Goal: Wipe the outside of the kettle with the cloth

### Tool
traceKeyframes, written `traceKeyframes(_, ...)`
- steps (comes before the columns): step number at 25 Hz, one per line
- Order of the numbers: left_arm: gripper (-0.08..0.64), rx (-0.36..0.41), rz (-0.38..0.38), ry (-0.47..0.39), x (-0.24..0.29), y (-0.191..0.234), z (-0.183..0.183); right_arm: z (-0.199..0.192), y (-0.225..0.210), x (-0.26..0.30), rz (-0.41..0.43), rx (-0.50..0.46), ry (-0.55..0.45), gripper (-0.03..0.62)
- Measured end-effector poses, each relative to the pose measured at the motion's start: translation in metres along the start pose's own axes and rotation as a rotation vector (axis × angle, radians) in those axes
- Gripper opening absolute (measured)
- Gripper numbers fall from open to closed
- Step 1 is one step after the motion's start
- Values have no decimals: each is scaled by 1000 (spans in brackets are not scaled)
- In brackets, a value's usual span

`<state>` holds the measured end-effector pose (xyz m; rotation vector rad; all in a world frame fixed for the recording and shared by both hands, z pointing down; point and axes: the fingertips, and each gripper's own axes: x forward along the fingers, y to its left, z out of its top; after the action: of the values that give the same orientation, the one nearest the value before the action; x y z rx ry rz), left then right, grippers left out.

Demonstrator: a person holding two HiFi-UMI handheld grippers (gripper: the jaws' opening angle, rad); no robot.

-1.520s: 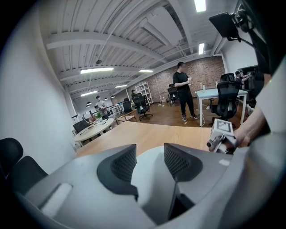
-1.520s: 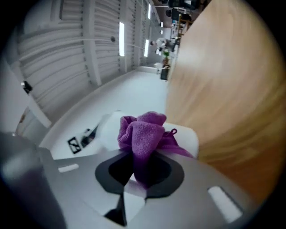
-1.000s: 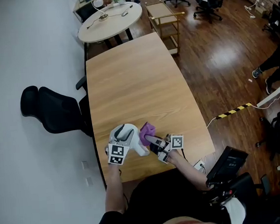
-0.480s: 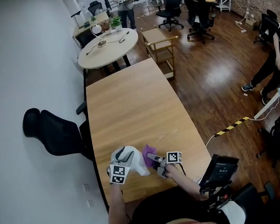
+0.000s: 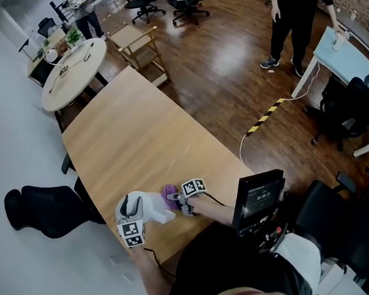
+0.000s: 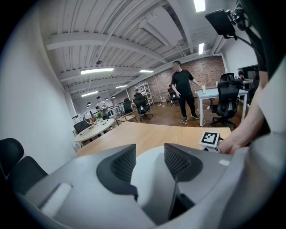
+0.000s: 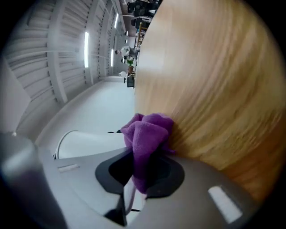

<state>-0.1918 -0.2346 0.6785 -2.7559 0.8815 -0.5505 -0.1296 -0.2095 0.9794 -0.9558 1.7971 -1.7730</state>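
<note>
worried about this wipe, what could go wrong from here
The kettle stands close to the near edge of the table; a hard push from the cloth could shove it off if the left claw slips. The right claw pinches only a bunched fold, so the cloth may pull free.

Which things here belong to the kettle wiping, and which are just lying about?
In the job: kettle, held in the left claw; cloth, held in the right claw.
Lying about: chair, round table, cart, screen.
</note>
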Motion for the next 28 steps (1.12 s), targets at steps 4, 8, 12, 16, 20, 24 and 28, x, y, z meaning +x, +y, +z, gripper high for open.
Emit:
traceKeyframes(4, 299, -87, 18, -38, 36, 12, 32, 45, 5, -1, 110, 36, 20, 46)
traceKeyframes(8, 299, -267, 210, 94, 45, 33, 52, 78, 93, -65, 233, 176, 13, 44)
traceKeyframes(12, 314, -355, 229, 250, 70, 45, 48, 115, 206, -91, 321, -25, 11, 44)
traceKeyframes(16, 262, -396, 128, 259, 81, 46, 41, 90, 239, -72, 414, -111, 36, 44)
traceKeyframes(20, 213, -369, 20, 270, 100, 46, 49, 54, 209, -68, 334, -20, 137, 44)
traceKeyframes(24, 251, -278, 54, 283, 91, 51, 42, 67, 241, -82, 505, -111, -19, 43)
traceKeyframes(28, 285, -297, 77, 262, 103, 60, 37, 75, 283, -68, 651, -180, -59, 43)
